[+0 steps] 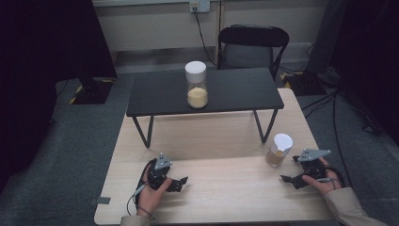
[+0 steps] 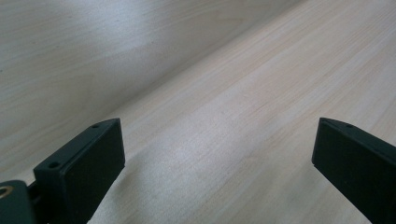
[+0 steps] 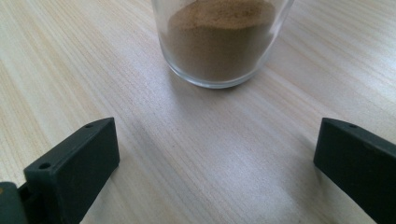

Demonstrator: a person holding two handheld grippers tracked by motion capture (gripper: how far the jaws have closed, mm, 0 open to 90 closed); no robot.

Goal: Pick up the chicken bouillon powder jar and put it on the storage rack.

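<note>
High view: the light wooden table point(image 1: 211, 188) carries a low black shelf on angled metal legs point(image 1: 207, 92) across its far half; on that shelf, at about 12 o'clock from the person, stands a tall clear glass jar with a white lid and yellow grains point(image 1: 196, 84); a short clear glass jar with a white lid and brown powder point(image 1: 278, 149) stands on the table at 2 o'clock, just beside the right gripper point(image 1: 294, 178), which rests low and aimed at it, seemingly readied for a grasp; the left gripper point(image 1: 178, 183) rests at 10 o'clock, well apart from both jars, probably idle. Left gripper view: jaws spread wide over bare wood, nothing between them. Right gripper view: jaws equally spread, empty; the short jar point(image 3: 222, 42) sits at 12 o'clock ahead, not yet between them; its lid and upper body are cut off by the frame.
</note>
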